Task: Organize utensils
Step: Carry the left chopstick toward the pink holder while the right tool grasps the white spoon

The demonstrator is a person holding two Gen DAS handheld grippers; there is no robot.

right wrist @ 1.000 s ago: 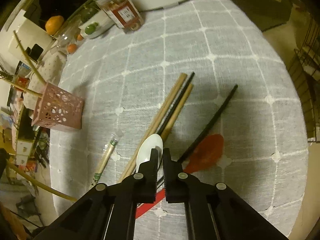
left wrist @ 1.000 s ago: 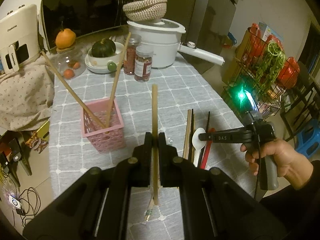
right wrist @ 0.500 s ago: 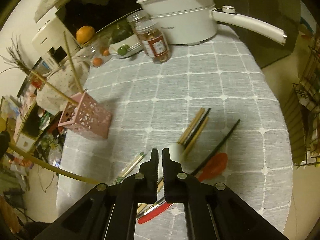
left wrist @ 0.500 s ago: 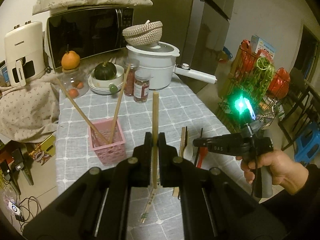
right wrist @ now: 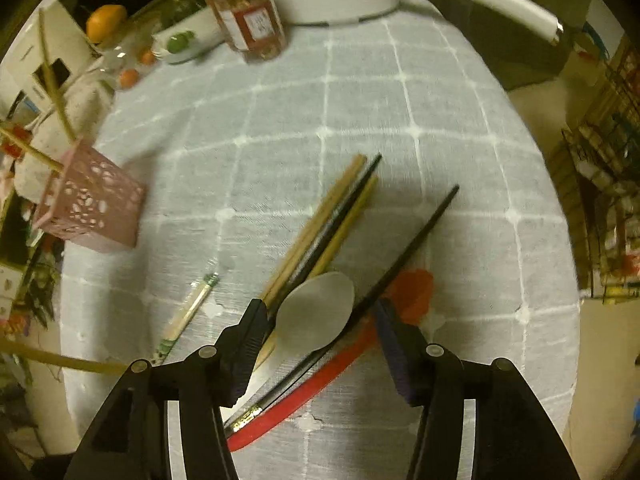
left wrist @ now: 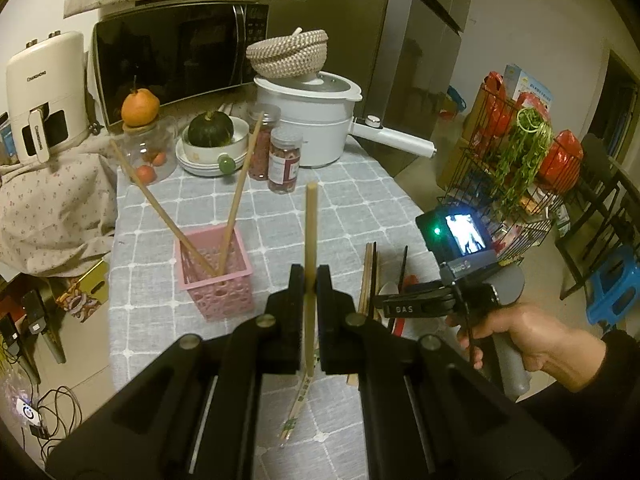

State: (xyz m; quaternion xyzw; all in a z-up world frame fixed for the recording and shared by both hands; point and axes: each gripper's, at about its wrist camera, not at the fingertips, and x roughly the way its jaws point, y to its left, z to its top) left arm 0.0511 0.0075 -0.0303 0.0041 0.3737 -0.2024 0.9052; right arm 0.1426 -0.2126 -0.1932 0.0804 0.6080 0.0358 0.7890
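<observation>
My left gripper (left wrist: 307, 280) is shut on a wooden chopstick (left wrist: 310, 232) and holds it upright above the table, right of the pink basket (left wrist: 216, 276). The basket holds two wooden chopsticks (left wrist: 236, 196). My right gripper (right wrist: 320, 312) is open, its jaws either side of a white spoon (right wrist: 316, 316) that lies among loose utensils: wooden chopsticks (right wrist: 320, 220), a black chopstick (right wrist: 412, 240), a red spoon (right wrist: 408, 292) and a wrapped chopstick pair (right wrist: 188, 312). The pink basket also shows in the right wrist view (right wrist: 88, 208).
The grey checked tablecloth (left wrist: 352, 200) covers the table. At the back stand two jars (left wrist: 284, 160), a white pot (left wrist: 312, 116), a bowl with a squash (left wrist: 212, 136), a glass jar with an orange (left wrist: 144, 140) and a microwave (left wrist: 176, 52). A wire rack (left wrist: 516, 168) stands right of the table.
My right gripper has opened and come down around the white spoon. My left gripper has lifted and pulled back with the chopstick still in it.
</observation>
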